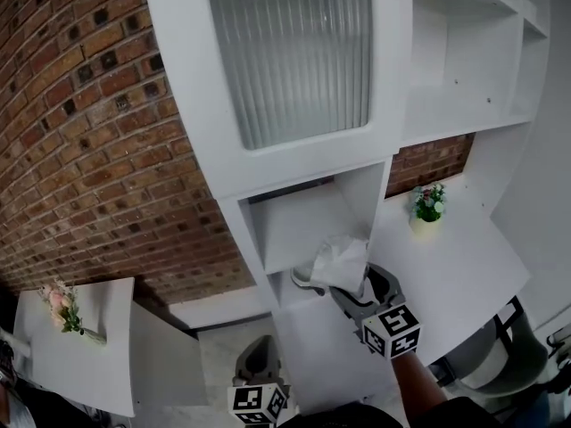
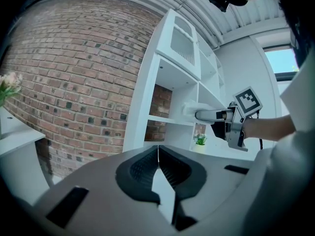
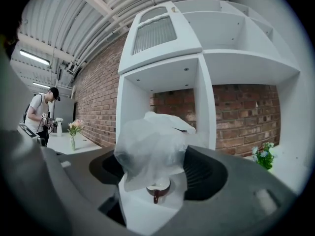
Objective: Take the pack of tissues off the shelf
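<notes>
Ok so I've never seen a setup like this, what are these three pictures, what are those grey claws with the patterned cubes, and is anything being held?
There is no robot here: a person holds a two-jaw gripper in each hand, and the patterned cubes are part of those grippers. One picture comes from a camera on the person's head, looking down at a white shelf unit against a brick wall. The other two come from cameras riding on each gripper. The right gripper is closed on the pack of tissues at the front of an open compartment. The left gripper hangs lower, jaws together and empty. A small potted plant stands on the ledge alongside.
</notes>
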Available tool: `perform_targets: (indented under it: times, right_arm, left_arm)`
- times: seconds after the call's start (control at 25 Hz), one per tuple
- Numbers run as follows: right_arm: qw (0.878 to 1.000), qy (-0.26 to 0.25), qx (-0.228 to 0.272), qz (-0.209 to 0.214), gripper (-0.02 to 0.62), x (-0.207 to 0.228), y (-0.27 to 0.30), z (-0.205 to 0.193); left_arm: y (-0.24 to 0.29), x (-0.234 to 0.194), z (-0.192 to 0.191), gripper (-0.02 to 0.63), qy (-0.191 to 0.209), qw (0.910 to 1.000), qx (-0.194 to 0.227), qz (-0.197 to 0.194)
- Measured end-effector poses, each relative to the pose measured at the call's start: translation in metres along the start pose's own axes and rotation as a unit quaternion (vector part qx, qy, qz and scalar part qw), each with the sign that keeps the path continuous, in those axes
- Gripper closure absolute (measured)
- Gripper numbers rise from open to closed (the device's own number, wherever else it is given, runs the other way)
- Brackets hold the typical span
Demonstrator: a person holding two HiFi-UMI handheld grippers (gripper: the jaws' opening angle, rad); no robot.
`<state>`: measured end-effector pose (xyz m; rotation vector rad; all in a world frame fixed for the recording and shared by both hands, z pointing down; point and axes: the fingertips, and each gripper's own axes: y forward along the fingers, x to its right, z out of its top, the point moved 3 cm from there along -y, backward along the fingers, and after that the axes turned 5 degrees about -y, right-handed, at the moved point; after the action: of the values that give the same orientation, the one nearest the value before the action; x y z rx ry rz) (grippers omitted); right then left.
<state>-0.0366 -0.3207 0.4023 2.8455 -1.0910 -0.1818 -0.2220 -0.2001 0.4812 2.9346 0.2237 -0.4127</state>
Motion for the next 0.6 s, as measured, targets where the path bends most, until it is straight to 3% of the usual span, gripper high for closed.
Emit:
perform_targets:
  times: [0.6]
  right_arm:
    - [0.998, 0.013, -0.024, -0.061, 0.268, 0.019, -0.068, -0.033]
  left_arm:
    - [0.006, 0.047, -0.026, 0.594, -0.005, 0.9981, -0.019, -0.058]
